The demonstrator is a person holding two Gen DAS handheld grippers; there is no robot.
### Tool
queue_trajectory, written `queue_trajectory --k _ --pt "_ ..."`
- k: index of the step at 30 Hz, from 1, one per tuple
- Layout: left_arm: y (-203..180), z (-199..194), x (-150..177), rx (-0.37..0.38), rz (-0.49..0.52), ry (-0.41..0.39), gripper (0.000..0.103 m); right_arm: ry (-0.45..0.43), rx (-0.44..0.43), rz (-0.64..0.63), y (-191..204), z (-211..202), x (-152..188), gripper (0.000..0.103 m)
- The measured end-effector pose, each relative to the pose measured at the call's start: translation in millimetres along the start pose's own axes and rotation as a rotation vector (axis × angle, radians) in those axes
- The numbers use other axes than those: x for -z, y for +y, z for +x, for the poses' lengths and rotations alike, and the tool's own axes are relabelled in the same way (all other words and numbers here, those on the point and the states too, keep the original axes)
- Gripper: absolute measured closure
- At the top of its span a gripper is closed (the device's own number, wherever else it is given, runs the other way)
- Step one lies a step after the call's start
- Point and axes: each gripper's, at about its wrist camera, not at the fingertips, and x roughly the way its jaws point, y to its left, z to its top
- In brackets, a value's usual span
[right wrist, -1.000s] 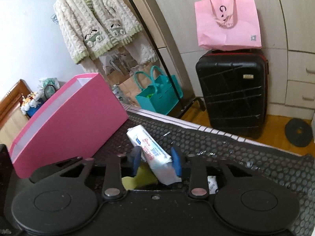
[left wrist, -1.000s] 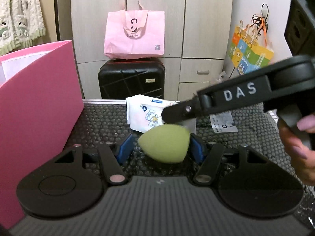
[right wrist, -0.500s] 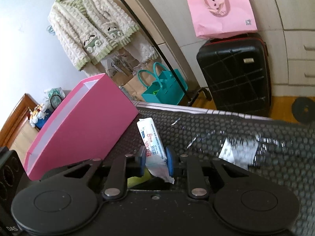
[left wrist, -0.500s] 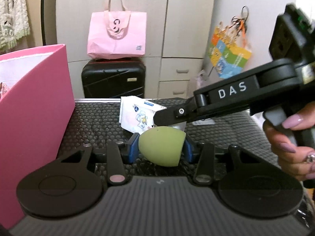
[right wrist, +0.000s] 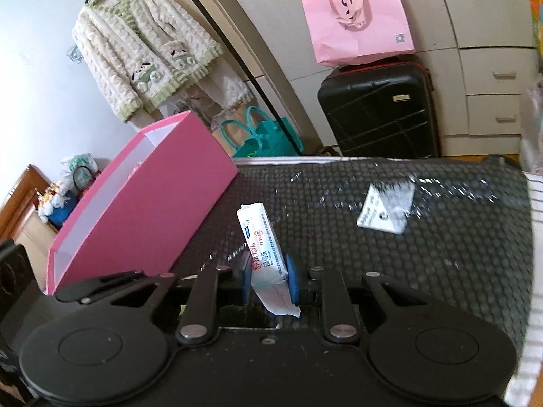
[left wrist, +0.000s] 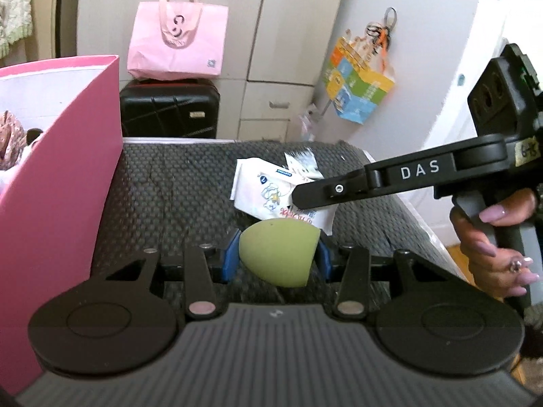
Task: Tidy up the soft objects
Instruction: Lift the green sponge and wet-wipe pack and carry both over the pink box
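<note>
My left gripper (left wrist: 274, 260) is shut on a green egg-shaped sponge (left wrist: 278, 252) and holds it above the black honeycomb mat (left wrist: 176, 186). My right gripper (right wrist: 268, 279) is shut on a white wet-wipes pack (right wrist: 263, 251), lifted off the mat (right wrist: 441, 254). In the left wrist view the right gripper's arm crosses from the right and the same pack (left wrist: 268, 193) hangs at its tip, just beyond the sponge. The pink box (left wrist: 51, 176) stands open at the left, with a soft item showing inside; it also shows in the right wrist view (right wrist: 142, 210).
A small white packet (right wrist: 387, 208) lies on the mat at the right. Behind the table stand a black suitcase (right wrist: 376, 112) with a pink tote bag (right wrist: 356, 17), cabinets, a teal bag (right wrist: 264, 135) and a hanging cardigan (right wrist: 142, 57).
Both grippers have lifted their objects and shifted. The wipes pack stands more upright in the right gripper, and the pink box looks farther left in both views.
</note>
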Motion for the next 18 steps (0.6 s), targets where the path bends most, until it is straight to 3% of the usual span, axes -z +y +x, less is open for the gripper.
queue_trajectory --k 6,18 --pt "-6.1 -34.8 10.8 0.041 0.078 0.046 0.059 0.004 0.045 0.004 24.5 -21.8 23.8 0.078" --pt "12.3 -86.8 29.8 0.134 0.108 0.212 0.059 0.063 0.056 0.07 65.2 -50.0 70.3 0.078"
